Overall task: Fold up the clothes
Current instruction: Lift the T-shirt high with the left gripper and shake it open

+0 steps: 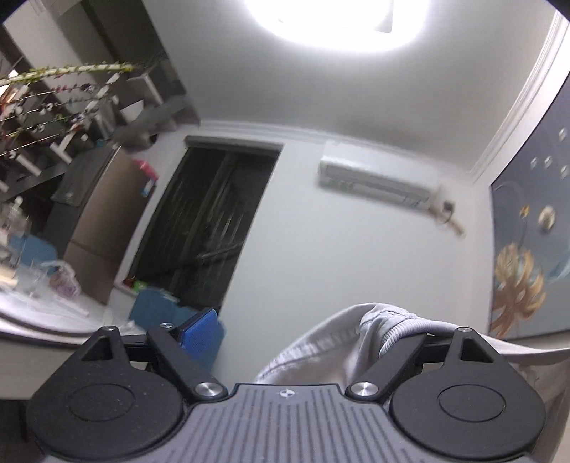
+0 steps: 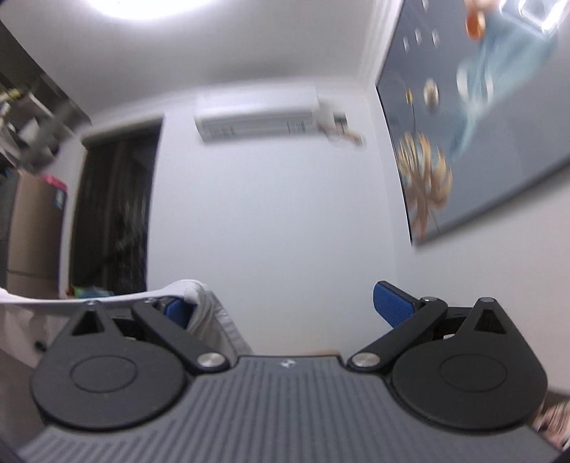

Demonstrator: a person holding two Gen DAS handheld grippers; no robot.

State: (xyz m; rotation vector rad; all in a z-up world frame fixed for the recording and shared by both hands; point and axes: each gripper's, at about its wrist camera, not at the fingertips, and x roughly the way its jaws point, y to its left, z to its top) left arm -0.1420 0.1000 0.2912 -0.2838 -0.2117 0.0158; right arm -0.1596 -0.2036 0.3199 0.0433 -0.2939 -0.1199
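pale grey cloth, a garment (image 1: 320,342) with a ribbed hem, drapes over the right-hand finger of the left tool (image 1: 310,331), in the lower right of the left wrist view. that finger is hidden under the fabric. the other finger, with a blue pad (image 1: 199,329), stands bare and well apart from it, so the left tool is spread wide; whether the cloth is pinched anywhere cannot be told.

the same garment (image 2: 206,310) shows in the right wrist view as a whitish fold lying over the left-hand finger of the right tool (image 2: 281,306), partly covering its blue pad. the opposite blue pad (image 2: 392,306) is bare and far off to the side, so the right tool is also spread wide, with the cloth resting on one finger only.

both tools point upward toward a white wall and ceiling. a wall-mounted air conditioner (image 1: 377,181) hangs high on that wall, beside a dark doorway (image 1: 210,220). a bright ceiling light (image 1: 338,21) glares at the top. a large grey-blue painting with gold leaves (image 2: 463,142) hangs on the side wall. in the left wrist view, a brown fridge (image 1: 96,228) stands left of the doorway, and a cluttered white tabletop (image 1: 42,310) sits at the far left edge. the right wrist view is blurred.
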